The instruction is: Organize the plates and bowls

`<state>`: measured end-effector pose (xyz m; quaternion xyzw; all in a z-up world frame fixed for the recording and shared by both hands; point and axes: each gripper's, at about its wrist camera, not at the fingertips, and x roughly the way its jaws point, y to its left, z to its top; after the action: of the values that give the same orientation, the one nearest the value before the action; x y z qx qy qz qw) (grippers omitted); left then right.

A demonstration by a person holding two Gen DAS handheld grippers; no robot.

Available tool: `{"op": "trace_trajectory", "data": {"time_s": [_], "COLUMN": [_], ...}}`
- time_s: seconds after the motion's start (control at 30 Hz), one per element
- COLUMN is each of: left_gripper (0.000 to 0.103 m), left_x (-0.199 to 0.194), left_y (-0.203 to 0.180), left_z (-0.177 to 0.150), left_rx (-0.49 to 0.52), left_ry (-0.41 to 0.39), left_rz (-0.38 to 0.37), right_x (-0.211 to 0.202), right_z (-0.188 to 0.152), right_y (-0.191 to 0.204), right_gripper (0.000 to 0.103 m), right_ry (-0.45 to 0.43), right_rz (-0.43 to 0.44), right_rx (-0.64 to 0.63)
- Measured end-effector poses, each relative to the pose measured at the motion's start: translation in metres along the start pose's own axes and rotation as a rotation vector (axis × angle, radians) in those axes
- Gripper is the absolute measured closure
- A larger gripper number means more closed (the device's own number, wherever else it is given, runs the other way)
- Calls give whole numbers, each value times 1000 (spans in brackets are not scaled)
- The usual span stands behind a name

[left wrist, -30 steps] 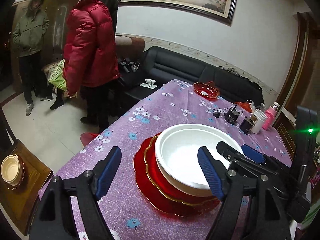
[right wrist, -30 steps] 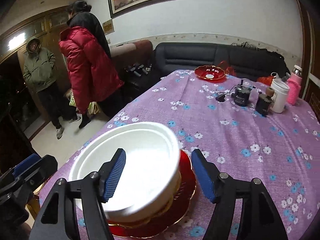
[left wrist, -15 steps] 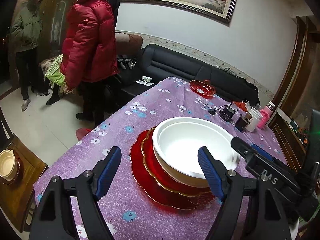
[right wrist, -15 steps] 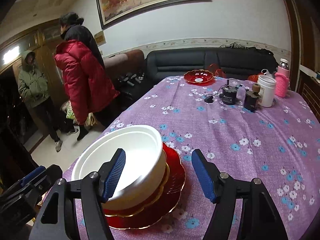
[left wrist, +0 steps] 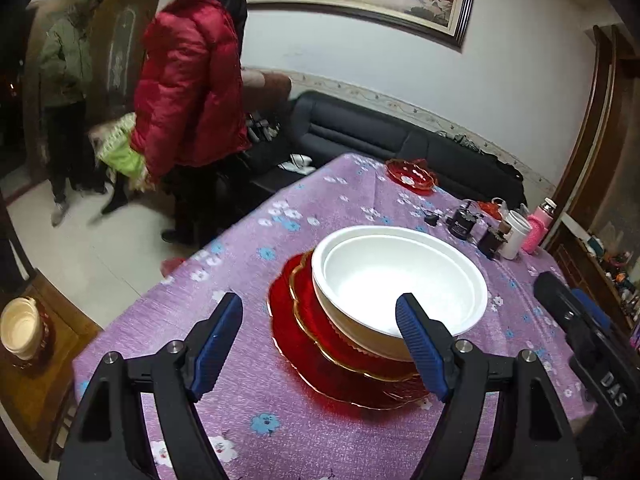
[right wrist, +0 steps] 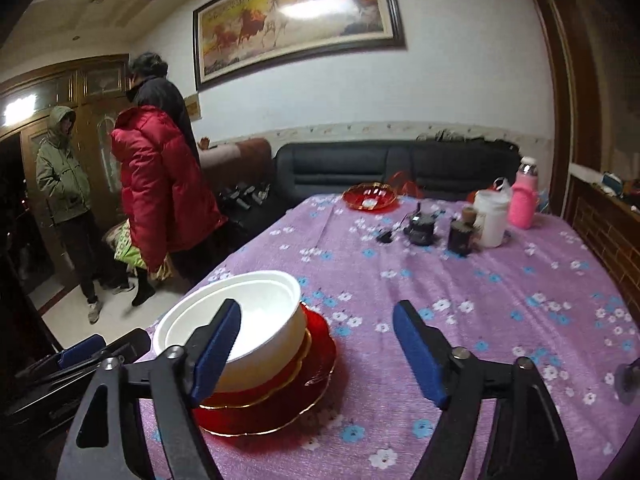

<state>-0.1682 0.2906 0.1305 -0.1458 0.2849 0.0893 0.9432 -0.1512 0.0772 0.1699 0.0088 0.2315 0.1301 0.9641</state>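
Observation:
Nested white bowls [left wrist: 400, 280] sit on stacked red plates with gold rims [left wrist: 304, 340] on the purple flowered tablecloth [left wrist: 240, 412]. My left gripper [left wrist: 320, 340] is open and empty, just short of the stack and above the cloth. In the right wrist view the same bowls [right wrist: 240, 320] and red plates [right wrist: 304, 384] lie at the lower left. My right gripper [right wrist: 316, 344] is open and empty, to the right of the stack. Another red plate [right wrist: 370, 197] lies at the table's far end.
A white cup [right wrist: 491, 218], a pink bottle [right wrist: 523, 200] and small dark devices [right wrist: 420, 226] stand at the far right. A black sofa [right wrist: 400, 168] lies behind the table. Two people [left wrist: 188, 92] stand left of it. A cream bowl [left wrist: 20, 332] sits on a wooden stand.
Both grippers have drawn back and risen from the stack; the right one has shifted right, so the bowls no longer lie between its fingers. The stack has not moved.

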Motion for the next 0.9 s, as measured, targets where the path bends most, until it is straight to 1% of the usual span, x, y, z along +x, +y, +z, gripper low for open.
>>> {"op": "trace_trajectory", "data": {"time_s": [0.07,0.13,0.2,0.23,0.3,0.43,0.5,0.6,0.73,0.9], "left_gripper": [19,7,2,1,0,0,0,0,0,0], "left_x": [-10,-22,-34,-39,-47,-62,-69,-78,-82,-78], "left_y": [-4,-7,-13,-18,-28,-49,-57,-66,-78,-90], "left_z": [-1,-4,-5,-5,-5,-9,-11,-16,-20,-26], "left_rx": [17,25,34,39,55,103,120,124,143,185], "left_ry": [-31,-71,-115,-127,-145,-170,-177,-183,-151,-87], "left_rz": [50,113,156,166,184,209,214,200,190,176], "right_x": [-9,-17,-27,-33,-42,-56,-59,-58,-56,-55], "right_z": [-2,-5,-10,-13,-20,-34,-40,-50,-60,-68], "right_y": [0,-1,-2,-2,-3,-9,-13,-19,-21,-21], "right_gripper": [19,19,18,18,17,15,15,15,15,15], "right_ry": [-17,-28,-45,-54,-67,-61,-42,4,60,89], "right_rz": [-4,-9,-19,-27,-38,-24,-17,-4,16,30], "right_rx": [-2,-12,-31,-45,-65,-66,-54,-28,-19,-26]}}
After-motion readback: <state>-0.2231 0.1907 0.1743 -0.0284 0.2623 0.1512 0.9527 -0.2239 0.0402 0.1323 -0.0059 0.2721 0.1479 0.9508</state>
